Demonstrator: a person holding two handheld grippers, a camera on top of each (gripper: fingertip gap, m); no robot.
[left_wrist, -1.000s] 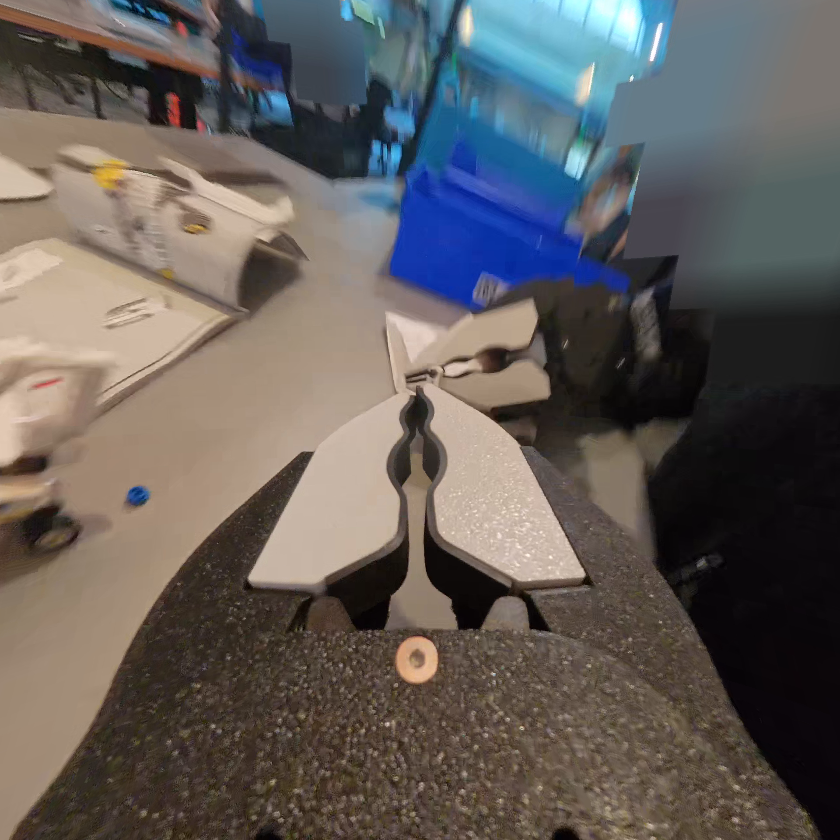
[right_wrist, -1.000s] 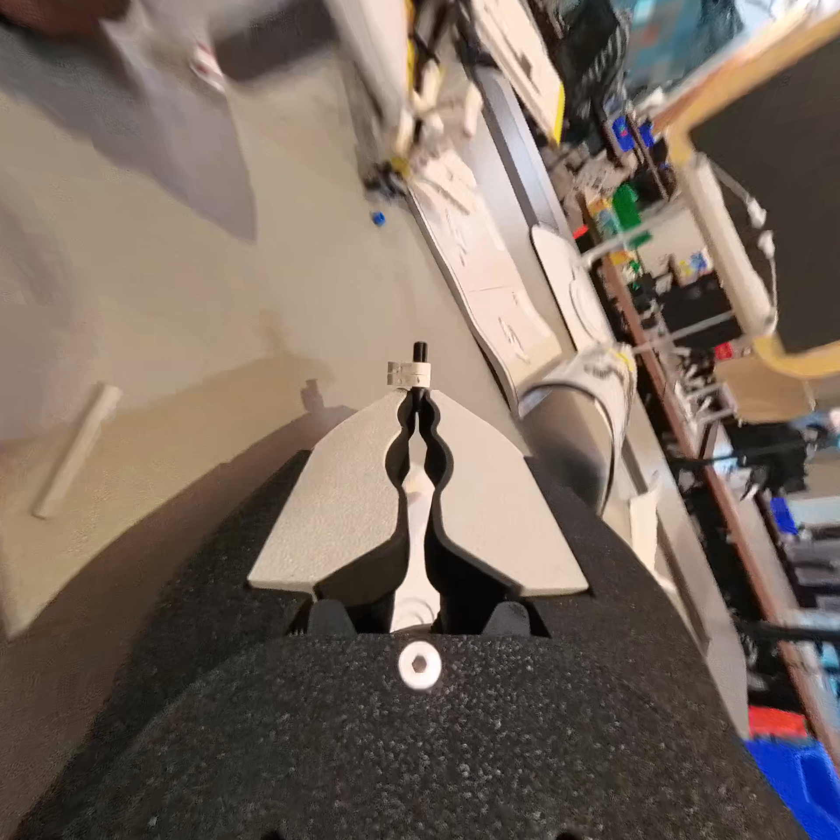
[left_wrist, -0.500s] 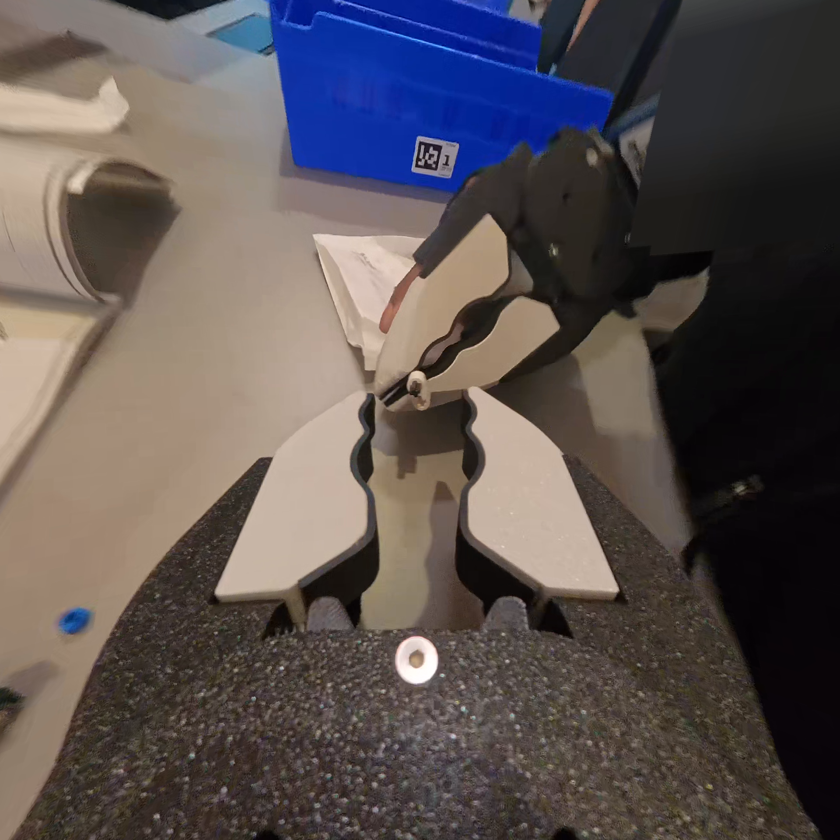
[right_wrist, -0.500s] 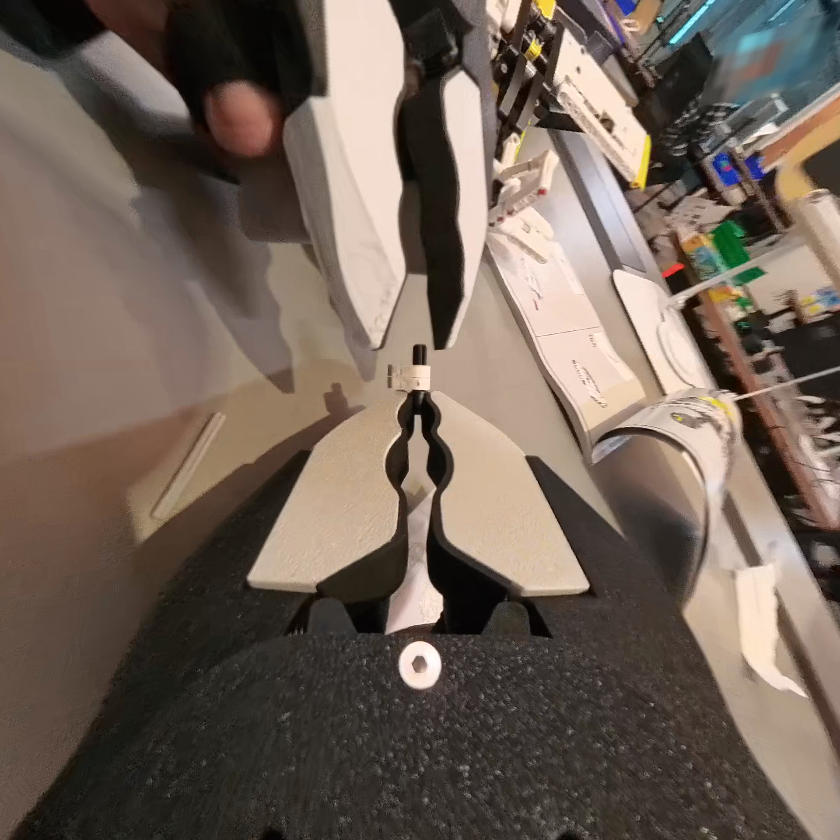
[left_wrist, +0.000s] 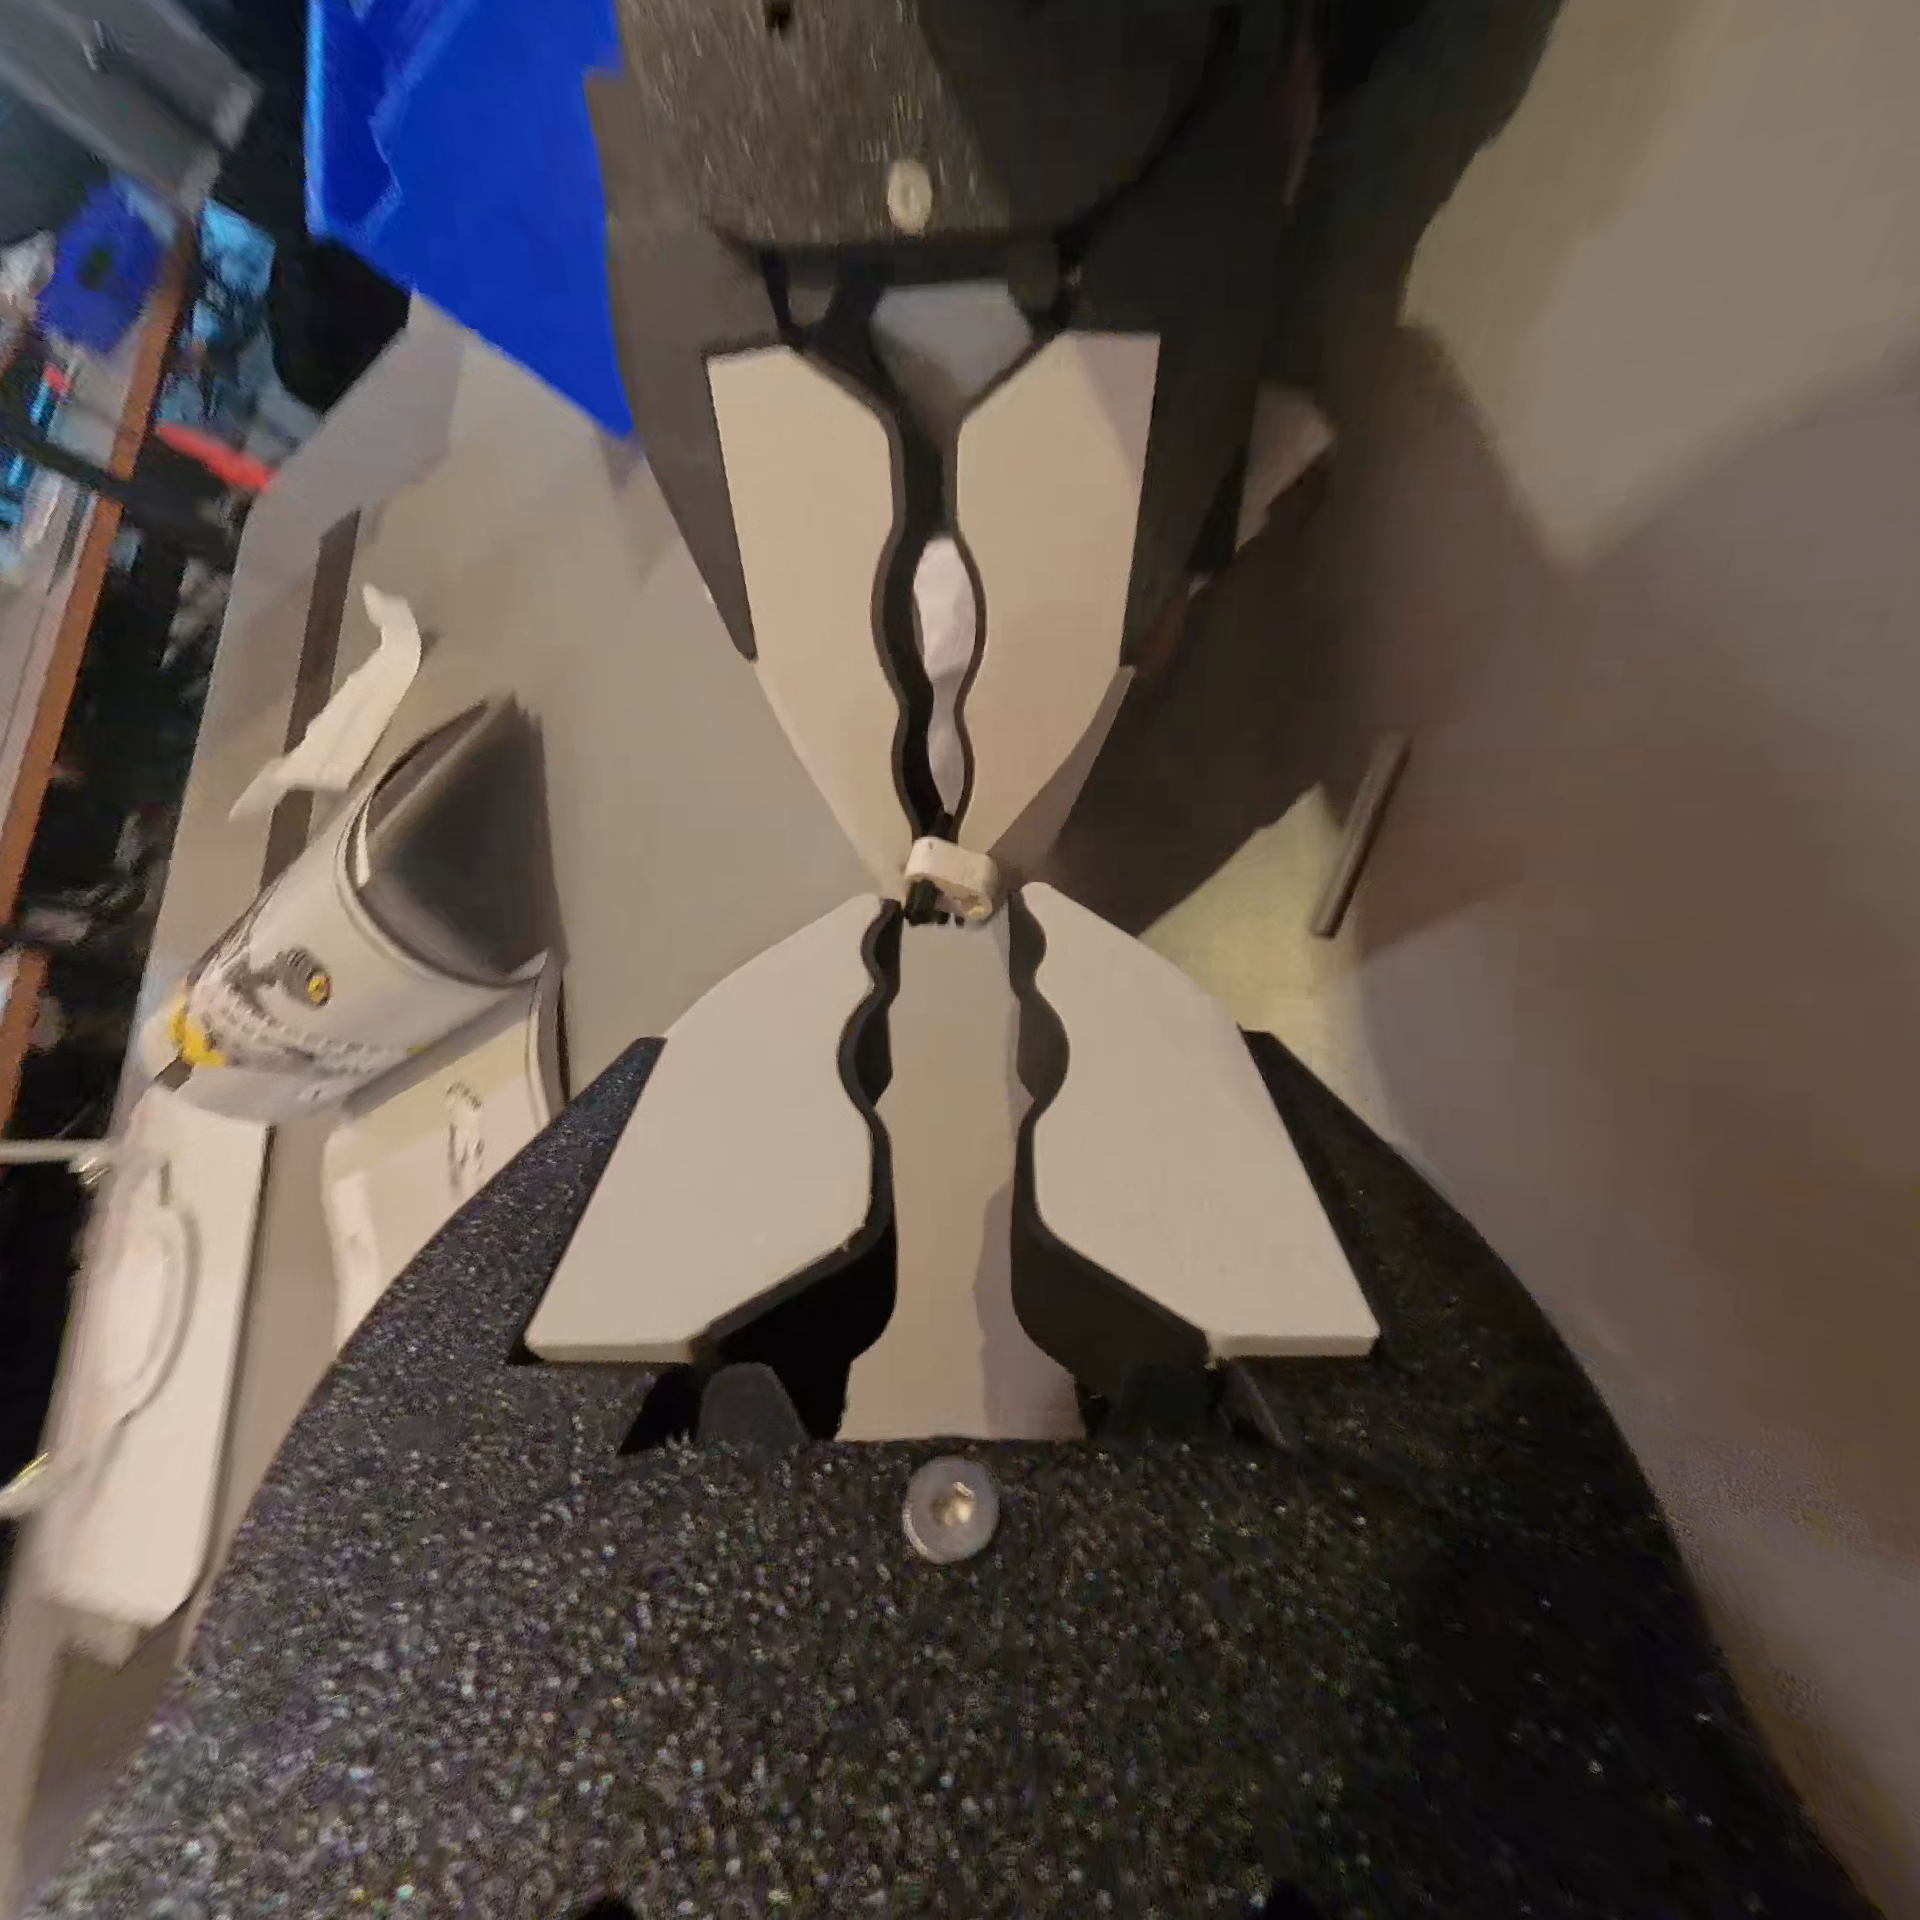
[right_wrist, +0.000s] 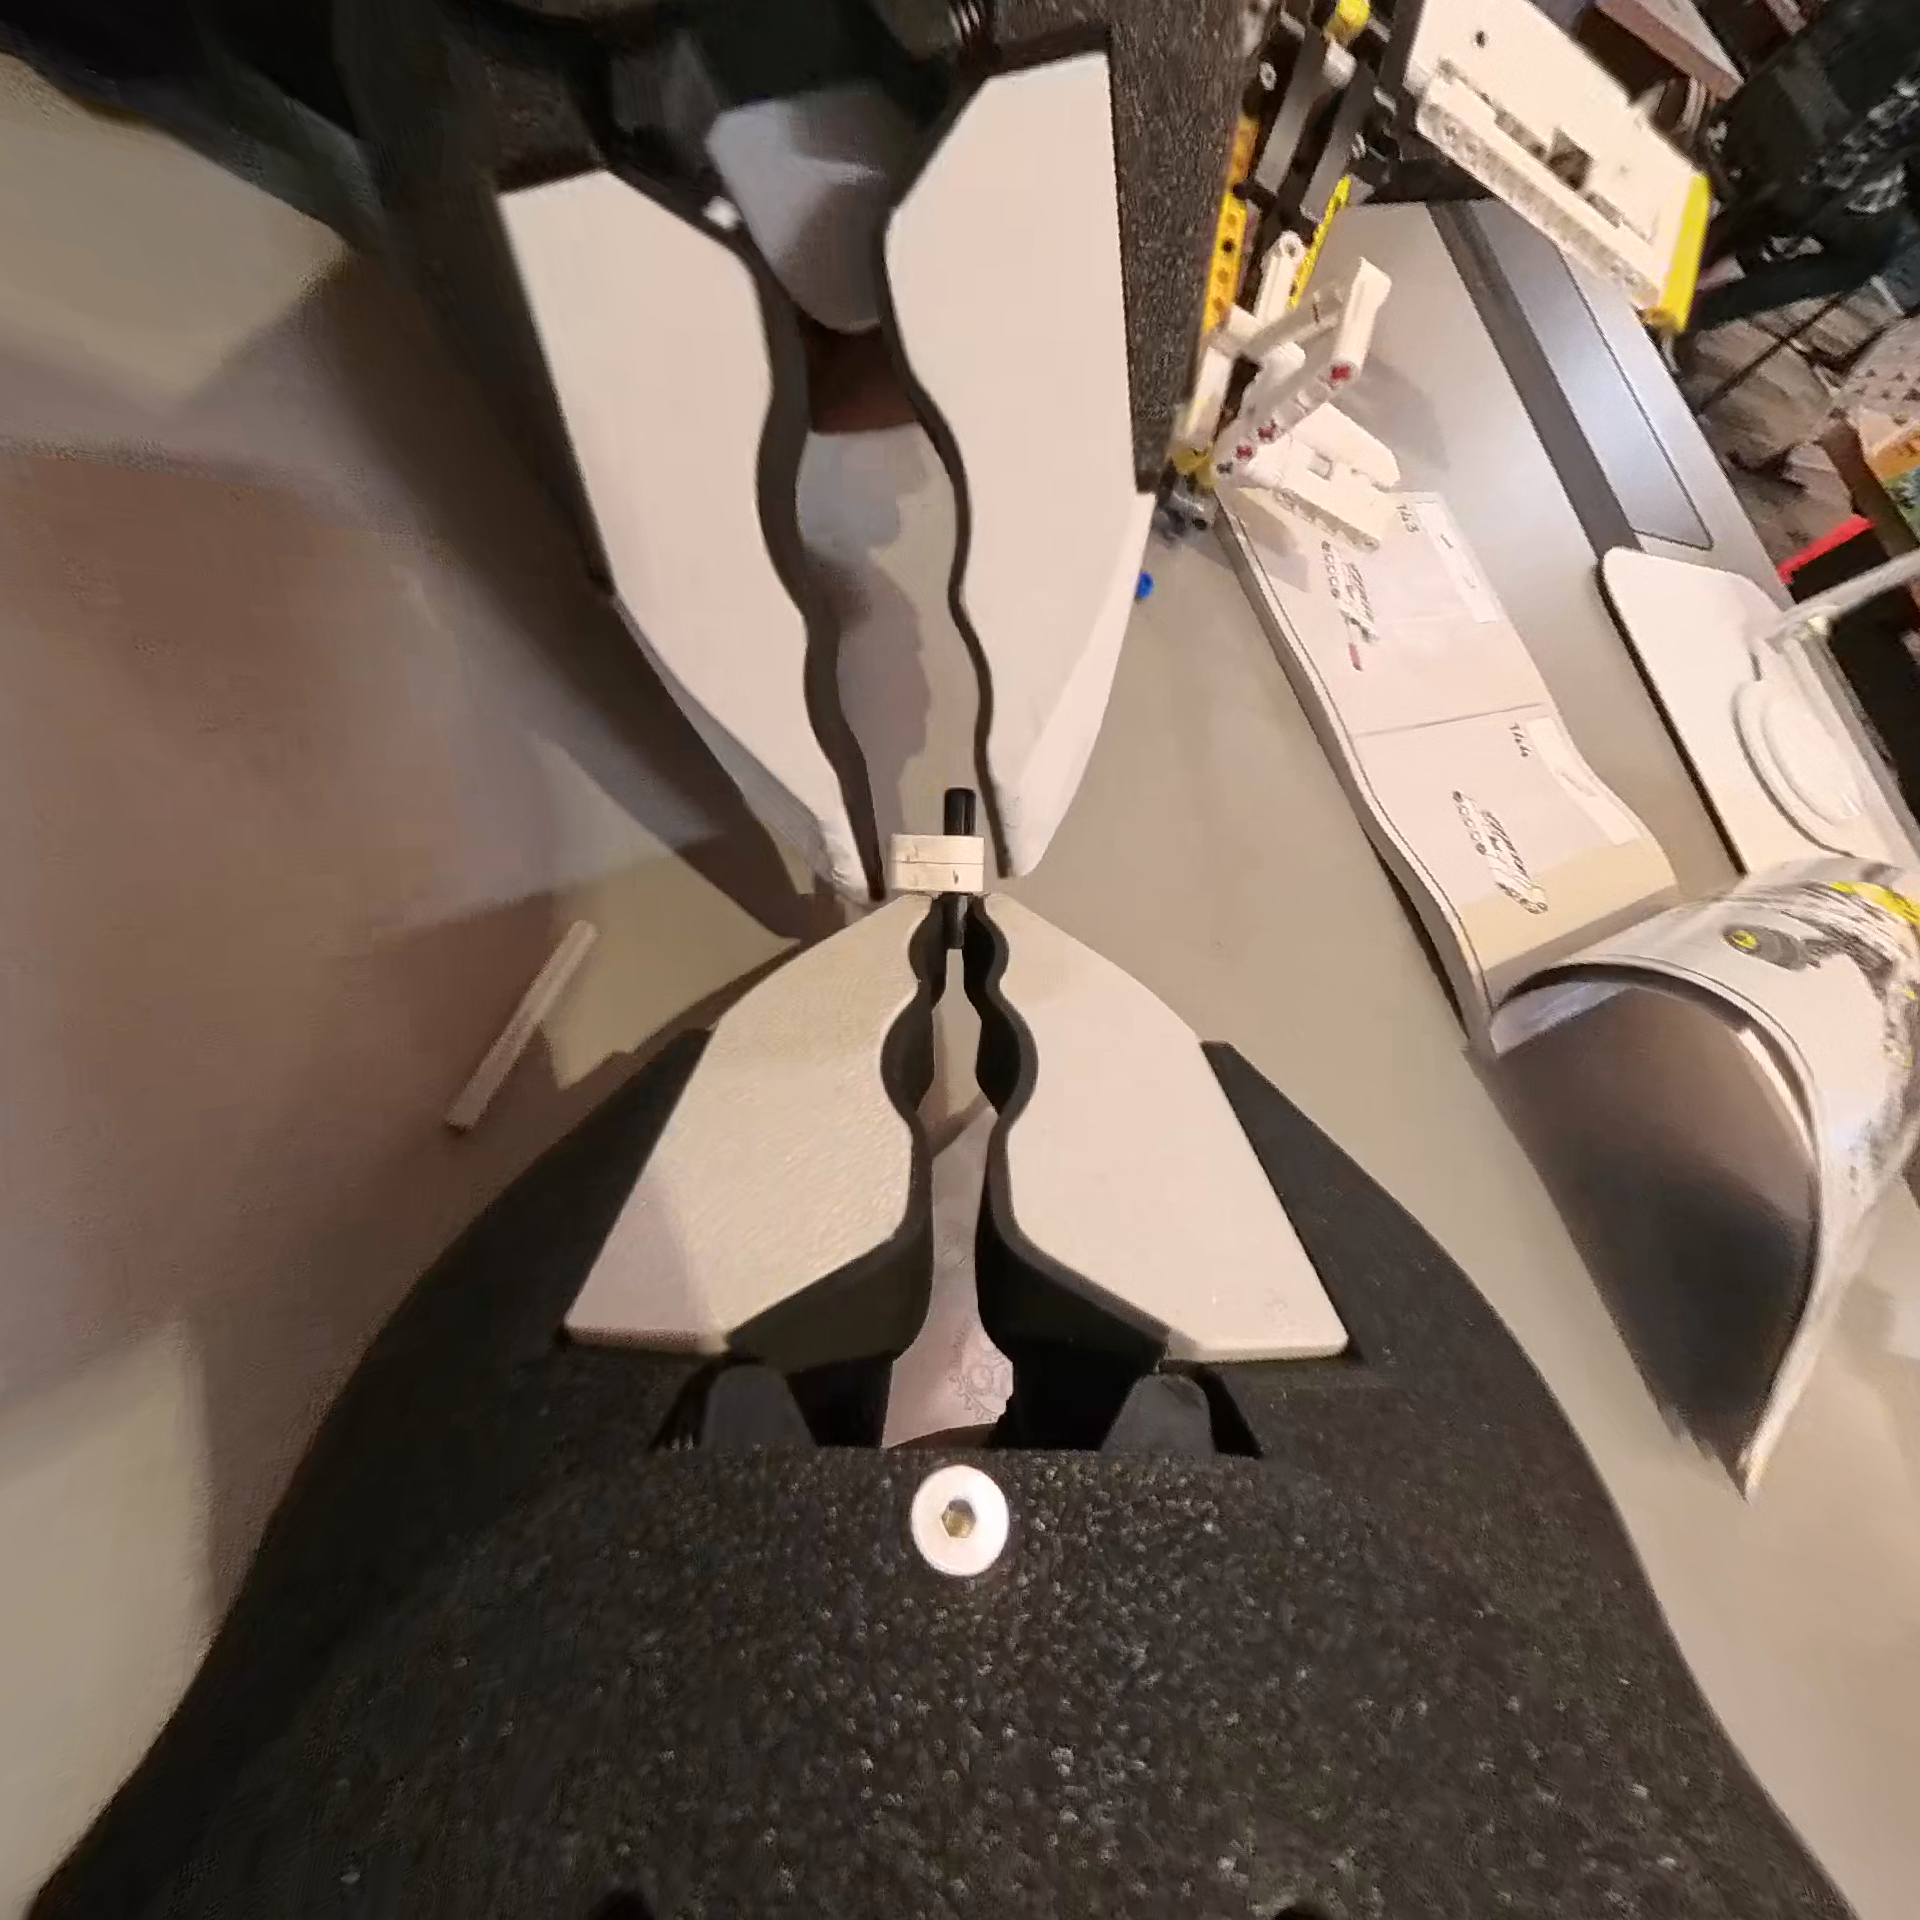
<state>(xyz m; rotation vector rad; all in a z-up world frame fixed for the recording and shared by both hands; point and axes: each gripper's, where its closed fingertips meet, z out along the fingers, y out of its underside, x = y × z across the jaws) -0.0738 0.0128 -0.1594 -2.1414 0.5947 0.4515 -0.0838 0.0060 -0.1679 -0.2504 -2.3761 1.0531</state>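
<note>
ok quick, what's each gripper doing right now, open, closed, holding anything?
Left gripper: open, fingertips on either side of the small white piece, not visibly clamping it.
Right gripper: closed on the black pin carrying that piece.

Printed numbers, small diagrams on open white booklet (right_wrist: 1455, 665) pages.

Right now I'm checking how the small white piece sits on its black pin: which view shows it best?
The right wrist view: the small white piece faces the camera sharply, its black pin poking out above the shut right hand-held gripper. The left wrist view shows it tilted and blurrier, the pin mostly hidden.
</note>
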